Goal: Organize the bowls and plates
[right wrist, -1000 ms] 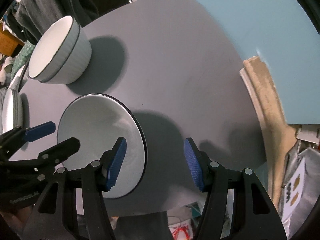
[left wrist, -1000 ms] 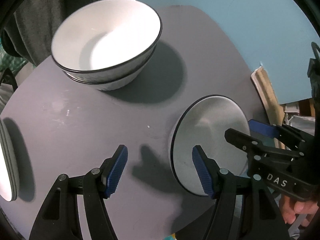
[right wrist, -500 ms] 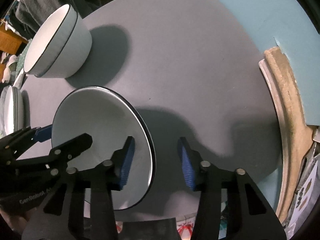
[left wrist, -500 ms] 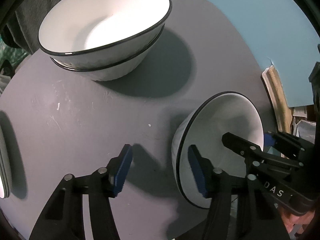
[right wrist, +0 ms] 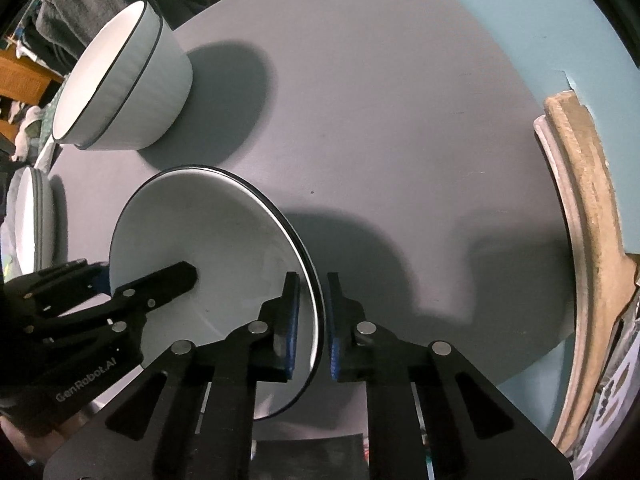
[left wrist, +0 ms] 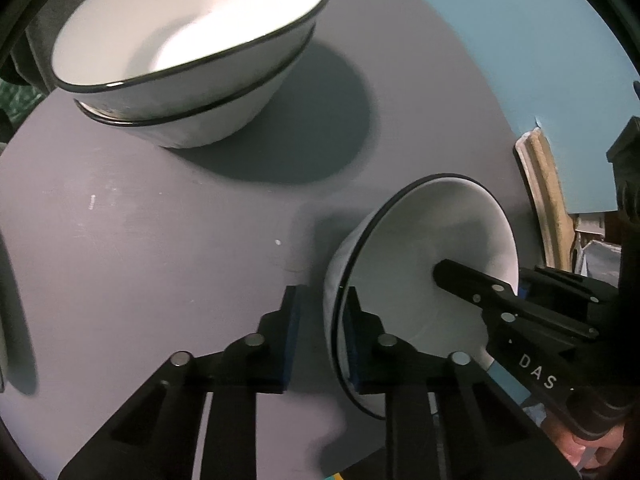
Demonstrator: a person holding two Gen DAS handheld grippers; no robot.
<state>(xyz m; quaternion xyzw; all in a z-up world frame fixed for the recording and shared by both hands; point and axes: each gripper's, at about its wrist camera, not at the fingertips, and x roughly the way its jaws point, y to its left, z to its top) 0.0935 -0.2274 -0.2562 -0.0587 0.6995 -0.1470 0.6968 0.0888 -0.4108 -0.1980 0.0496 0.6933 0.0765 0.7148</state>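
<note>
Left wrist: one bowl [left wrist: 192, 28] nested in another [left wrist: 208, 128], both empty.

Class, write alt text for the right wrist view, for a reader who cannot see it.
The right gripper clamps the near rim of a white, black-rimmed bowl on a round grey table, while the left gripper grips its opposite rim. Two nested bowls sit behind.

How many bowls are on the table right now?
3: two nested as a stack at the far side of the grey table, one bowl nearer, its rim pinched by the left gripper and right gripper. More could hide outside the view.
</note>
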